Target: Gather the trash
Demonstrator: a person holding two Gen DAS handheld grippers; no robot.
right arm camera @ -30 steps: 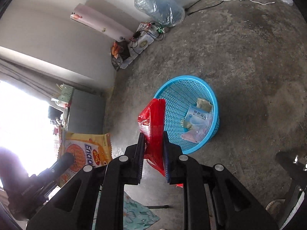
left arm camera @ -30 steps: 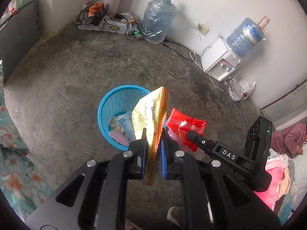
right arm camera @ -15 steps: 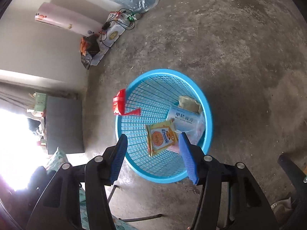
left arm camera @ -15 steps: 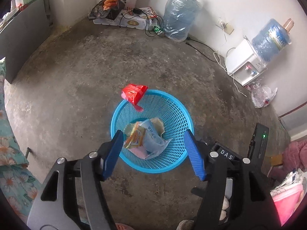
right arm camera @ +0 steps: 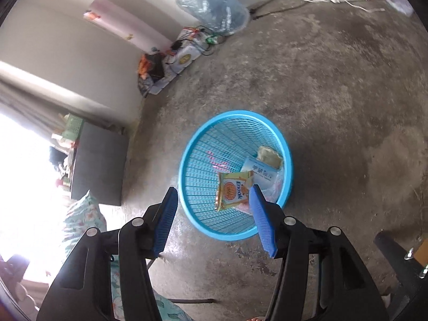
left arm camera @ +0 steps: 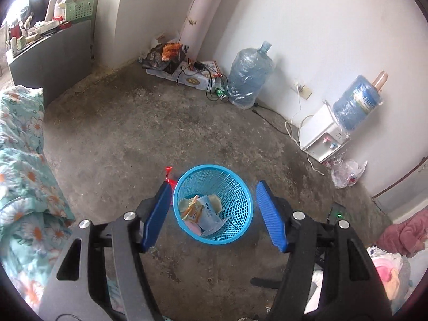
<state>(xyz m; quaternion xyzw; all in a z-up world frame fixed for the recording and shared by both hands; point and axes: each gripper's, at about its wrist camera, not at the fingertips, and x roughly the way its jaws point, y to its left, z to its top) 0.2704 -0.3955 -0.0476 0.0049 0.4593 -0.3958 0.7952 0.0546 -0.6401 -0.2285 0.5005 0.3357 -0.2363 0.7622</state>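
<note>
1. Blue mesh basket (left arm camera: 212, 204) sits just ahead of my left gripper (left arm camera: 214, 214), jaws apart, empty; a red wrapper (left arm camera: 168, 175) shows outside its rim.
2. My right gripper (right arm camera: 212, 215), also parted and empty, shows a yellow packet (right arm camera: 232, 190) lying inside.

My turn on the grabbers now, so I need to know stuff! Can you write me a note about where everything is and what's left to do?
Left gripper: open, jaws have just opened, nothing between them.
Right gripper: the same, open and empty.
Blue mesh basket: on the concrete floor, just ahead of both grippers.
Done: yellow snack packet and tissue pack lie in the basket.
Left: red wrapper shows just outside the basket's rim; it seems to have missed, so pick it up. The clear plastic bag by the water dispenser may be trash too.
</note>
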